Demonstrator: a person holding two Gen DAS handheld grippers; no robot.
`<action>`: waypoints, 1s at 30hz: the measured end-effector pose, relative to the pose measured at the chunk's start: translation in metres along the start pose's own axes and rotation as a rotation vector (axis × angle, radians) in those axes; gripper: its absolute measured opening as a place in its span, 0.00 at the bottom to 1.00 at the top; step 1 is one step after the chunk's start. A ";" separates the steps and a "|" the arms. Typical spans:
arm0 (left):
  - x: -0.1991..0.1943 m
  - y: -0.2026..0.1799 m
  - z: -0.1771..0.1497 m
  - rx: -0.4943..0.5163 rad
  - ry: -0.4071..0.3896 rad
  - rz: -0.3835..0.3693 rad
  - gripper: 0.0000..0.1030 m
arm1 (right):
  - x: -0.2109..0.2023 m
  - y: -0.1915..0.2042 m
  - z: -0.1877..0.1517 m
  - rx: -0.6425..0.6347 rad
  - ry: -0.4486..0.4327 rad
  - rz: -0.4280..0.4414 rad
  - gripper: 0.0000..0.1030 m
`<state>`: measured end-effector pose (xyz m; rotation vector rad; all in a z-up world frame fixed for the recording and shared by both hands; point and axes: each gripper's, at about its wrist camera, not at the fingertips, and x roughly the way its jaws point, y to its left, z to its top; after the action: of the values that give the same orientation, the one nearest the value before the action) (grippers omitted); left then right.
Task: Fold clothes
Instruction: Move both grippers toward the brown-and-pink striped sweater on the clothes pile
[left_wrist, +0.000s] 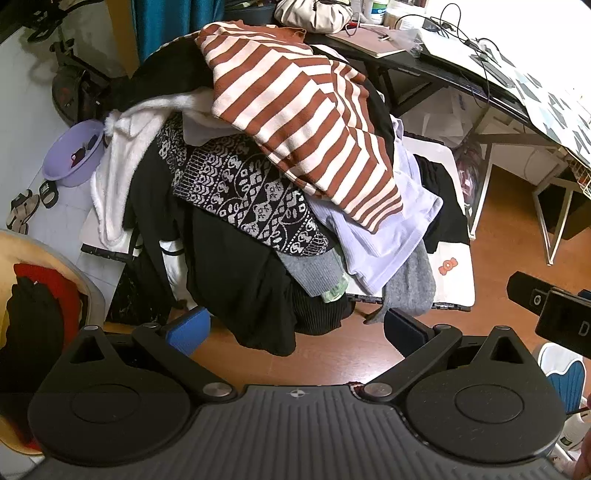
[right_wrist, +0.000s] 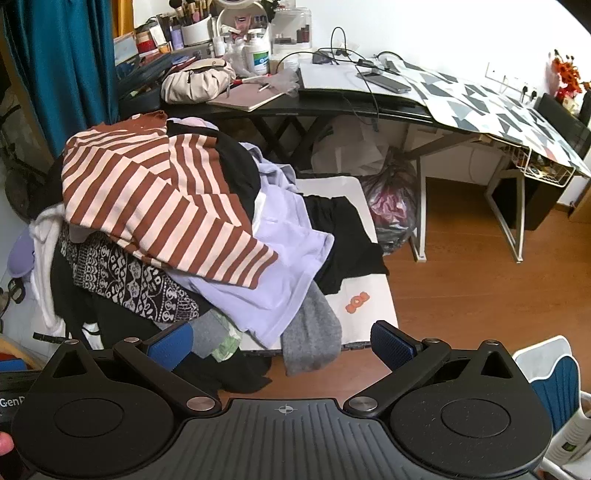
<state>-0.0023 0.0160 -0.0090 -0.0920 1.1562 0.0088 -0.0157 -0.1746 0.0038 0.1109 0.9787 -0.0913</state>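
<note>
A tall heap of clothes covers a small white table (left_wrist: 458, 280) (right_wrist: 373, 295). On top lies a brown-and-white striped top (left_wrist: 295, 122) (right_wrist: 162, 199). Under it are a lilac shirt (left_wrist: 384, 236) (right_wrist: 288, 273), a black-and-white patterned knit (left_wrist: 251, 195) (right_wrist: 122, 280), a grey garment (left_wrist: 410, 284) (right_wrist: 314, 336), a white fleece (left_wrist: 122, 177) and black clothes (left_wrist: 240, 288). My left gripper (left_wrist: 297, 330) is open, in front of and below the heap, holding nothing. My right gripper (right_wrist: 280, 343) is open too, close to the hanging grey garment, not touching it.
A cluttered black desk (right_wrist: 332, 107) with a beige bag (right_wrist: 195, 83), cables and a patterned cloth stands behind the heap. A plastic bag (right_wrist: 391, 199) sits under it. A lilac basin (left_wrist: 74, 155) and sandals (left_wrist: 24, 208) lie on the floor left. A basket with red and black clothes (left_wrist: 40, 295) is near left.
</note>
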 end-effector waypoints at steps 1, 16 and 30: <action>0.000 0.001 0.000 -0.001 0.001 0.001 0.99 | 0.000 0.000 0.000 0.000 -0.001 0.001 0.99; 0.002 0.011 -0.004 -0.021 0.017 0.012 0.99 | 0.003 0.009 -0.002 -0.011 0.016 0.014 0.99; -0.015 0.034 -0.001 -0.116 -0.099 0.054 0.99 | 0.005 0.014 0.000 -0.011 0.019 0.054 0.99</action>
<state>-0.0110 0.0499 0.0017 -0.1609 1.0586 0.1273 -0.0109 -0.1604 0.0006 0.1279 0.9941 -0.0353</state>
